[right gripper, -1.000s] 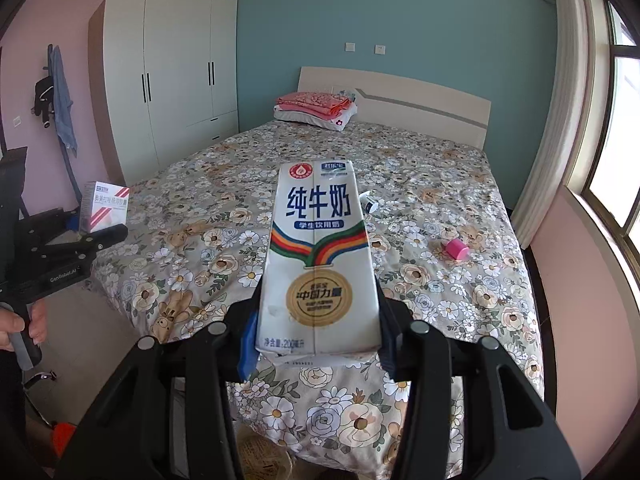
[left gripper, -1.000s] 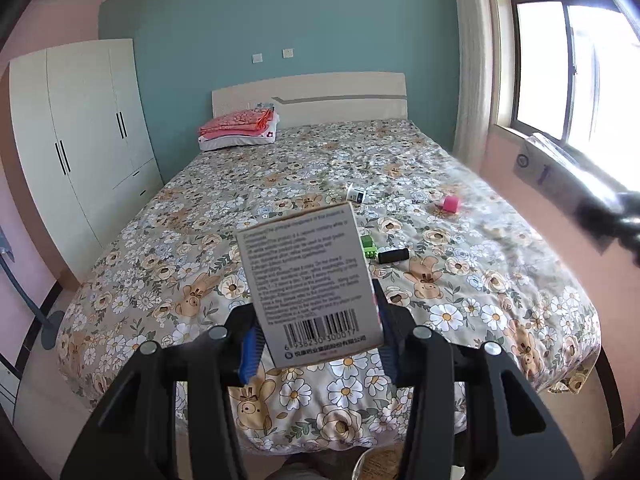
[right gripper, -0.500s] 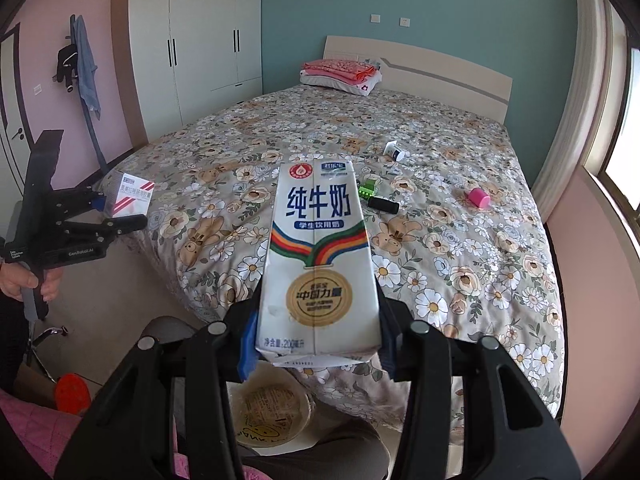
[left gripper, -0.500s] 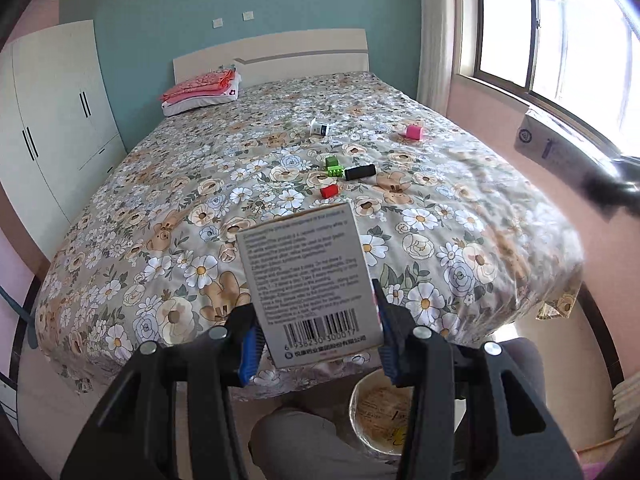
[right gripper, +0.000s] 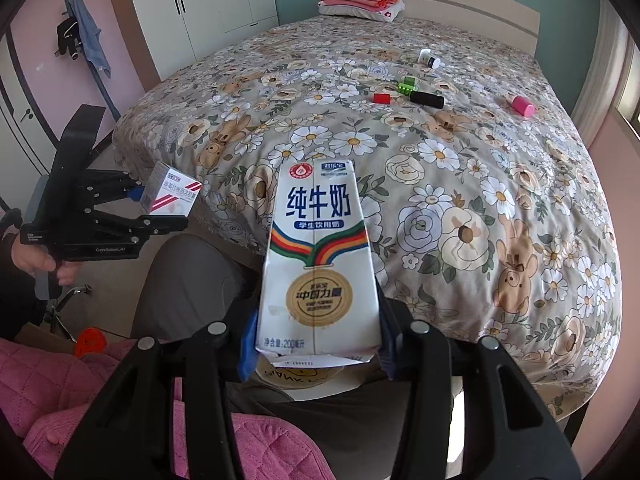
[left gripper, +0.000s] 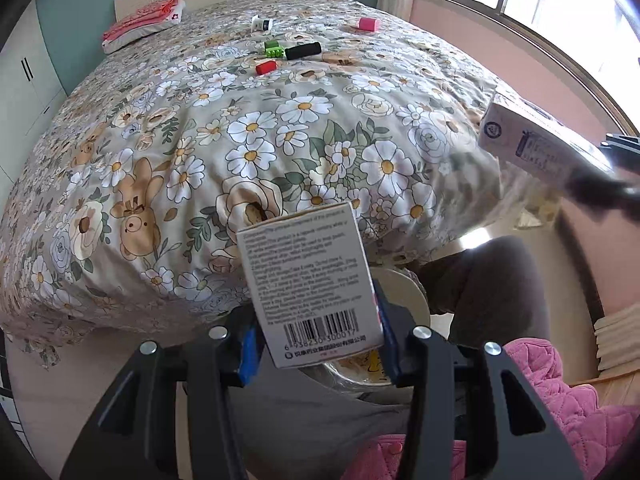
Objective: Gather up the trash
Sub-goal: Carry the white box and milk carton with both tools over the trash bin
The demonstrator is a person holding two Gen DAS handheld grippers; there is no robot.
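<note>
My left gripper (left gripper: 316,344) is shut on a small white medicine box (left gripper: 308,284) with a barcode, held over a round pale waste bin (left gripper: 404,292) between the person's knees. The box and left gripper also show in the right wrist view (right gripper: 170,194). My right gripper (right gripper: 316,354) is shut on a white milk carton (right gripper: 318,264), held above the same bin (right gripper: 296,378). The carton shows at the right edge of the left wrist view (left gripper: 532,144).
The flowered bed (right gripper: 460,168) carries a red block (right gripper: 381,98), a green clip (right gripper: 407,85), a black cylinder (right gripper: 426,99), a pink cylinder (right gripper: 522,105) and a small white bottle (right gripper: 429,58). White wardrobe (right gripper: 208,4) at left. The person's grey-trousered legs (left gripper: 492,280) flank the bin.
Both grippers have tilted downward and dropped toward the floor at the bed's foot, each still holding its item. The bin and the person's legs have come into fuller view.
</note>
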